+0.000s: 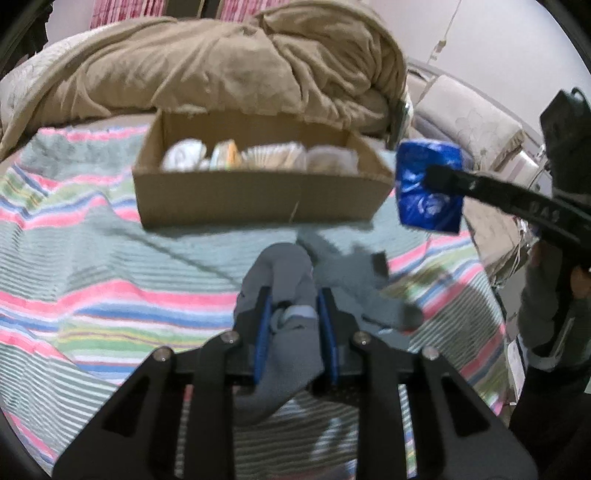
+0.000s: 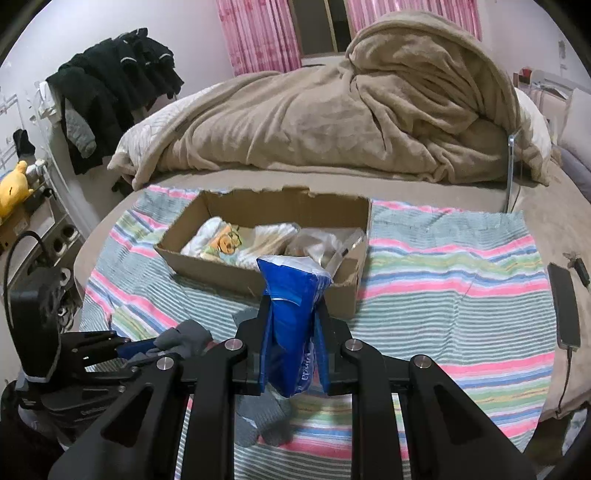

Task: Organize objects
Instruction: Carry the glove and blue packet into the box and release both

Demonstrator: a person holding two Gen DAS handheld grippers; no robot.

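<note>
Blue plastic with white print wraps the packet (image 2: 291, 332) held by the right gripper (image 2: 293, 306); a few white letters run along its lower end, too cut off to read. In the left wrist view, raised letters on one of the right gripper's black fingers (image 1: 517, 199) are too blurred to make out. An orange cartoon face shows on a small pack (image 2: 225, 242) inside the cardboard box (image 2: 258, 277), with no legible words.

Both blue pads of the right gripper press the packet's sides, the jaws narrowed onto it; the packet's top sticks out past the fingertips, and it hangs in the air in front of the box's near wall. The left gripper (image 1: 293, 295) is closed on a grey sock (image 1: 284, 325), which bunches between its blue pads, curls up beyond the tips and trails down below them.

The box sits on a striped towel (image 2: 443, 266) in pink, green, blue and white, spread over a bed. White and pale bundles fill the box. Behind it a tan blanket (image 2: 369, 122) is heaped. A dark phone (image 2: 563, 306) with a cable lies at the towel's right edge. Pink curtains (image 2: 258, 33) hang at the back wall, dark clothes (image 2: 110, 81) hang at the left, and a yellow plush toy (image 2: 14, 188) sits on a shelf.
</note>
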